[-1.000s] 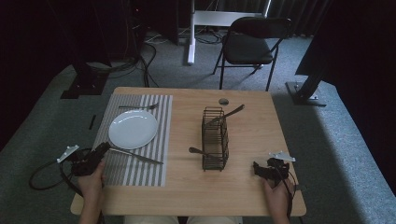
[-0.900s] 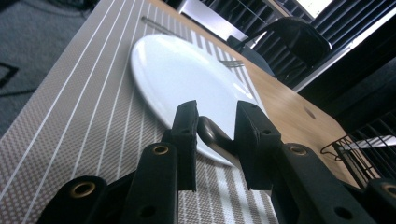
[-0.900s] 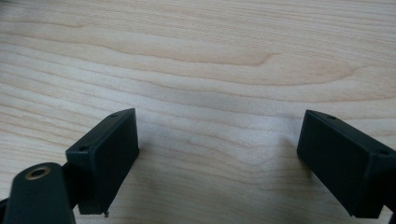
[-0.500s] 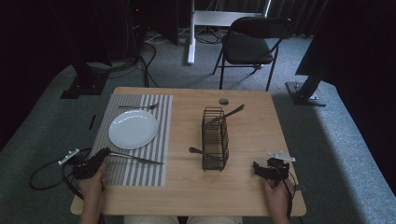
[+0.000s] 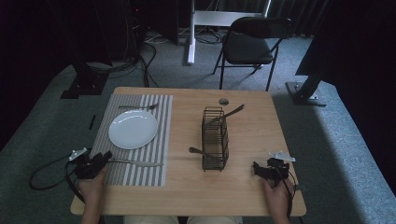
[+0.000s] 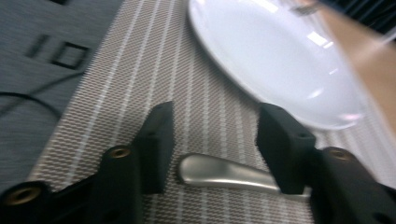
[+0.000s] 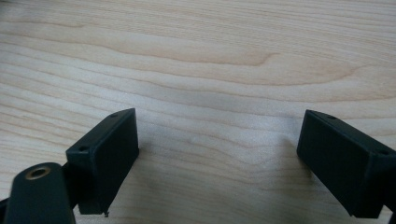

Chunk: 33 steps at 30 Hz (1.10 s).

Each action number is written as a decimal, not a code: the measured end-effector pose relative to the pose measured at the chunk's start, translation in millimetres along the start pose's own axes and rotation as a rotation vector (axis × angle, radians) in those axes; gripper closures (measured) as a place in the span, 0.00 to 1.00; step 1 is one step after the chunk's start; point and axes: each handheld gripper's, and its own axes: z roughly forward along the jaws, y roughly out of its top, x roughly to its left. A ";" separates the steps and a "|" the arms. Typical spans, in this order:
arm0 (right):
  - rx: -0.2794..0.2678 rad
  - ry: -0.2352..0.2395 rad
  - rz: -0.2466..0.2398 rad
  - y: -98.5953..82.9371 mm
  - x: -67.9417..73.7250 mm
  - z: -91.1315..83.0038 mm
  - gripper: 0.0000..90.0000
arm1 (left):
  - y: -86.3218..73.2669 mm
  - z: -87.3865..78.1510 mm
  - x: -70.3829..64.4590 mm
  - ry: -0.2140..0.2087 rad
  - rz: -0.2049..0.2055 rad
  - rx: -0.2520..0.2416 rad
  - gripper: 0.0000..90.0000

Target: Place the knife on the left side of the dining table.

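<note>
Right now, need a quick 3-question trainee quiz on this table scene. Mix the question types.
1. True or false: the left gripper has its jaws open around the handle of the knife lying on the striped placemat.
2. What lies between the right gripper jaws?
A. a fork
B. bare wooden table
C. the plate
3. Fill in: the white plate rests on the ______.

Key:
1. True. The handle lies between the jaws, which stand apart on either side.
2. B.
3. Placemat.
</note>
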 end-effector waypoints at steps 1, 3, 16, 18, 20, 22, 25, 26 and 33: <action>0.000 0.000 0.000 0.0 0.0 0.0 0.13 | -0.5 0.1 -1.0 -0.001 0.007 0.006 0.48; 0.000 0.000 0.000 0.0 0.0 0.0 0.13 | -2.0 -1.3 -4.6 0.007 0.041 -0.003 0.48; 0.000 0.000 0.000 0.0 0.0 0.0 0.13 | -17.6 -23.5 -36.3 -0.052 0.213 -0.039 0.31; 0.000 0.000 0.000 0.0 -0.1 0.0 0.13 | -17.9 -24.4 -36.9 -0.055 0.213 -0.033 0.26; 0.000 0.000 0.000 0.0 0.0 0.0 0.13 | -20.7 -28.6 -37.8 -0.061 0.234 -0.017 0.21; 0.000 0.000 0.000 0.0 -0.1 0.0 0.13 | -21.6 -30.0 -38.1 -0.056 0.251 -0.008 0.21; 0.000 0.000 0.000 0.0 0.0 0.0 0.13 | -25.0 -31.8 -38.7 -0.037 0.288 0.030 0.13; 0.000 0.000 0.000 0.0 0.0 0.0 0.13 | -26.2 -32.4 -38.4 -0.026 0.294 0.033 0.11; 0.000 0.000 0.000 0.0 0.0 0.0 0.13 | -30.7 -29.1 -35.2 -0.006 0.311 0.043 0.00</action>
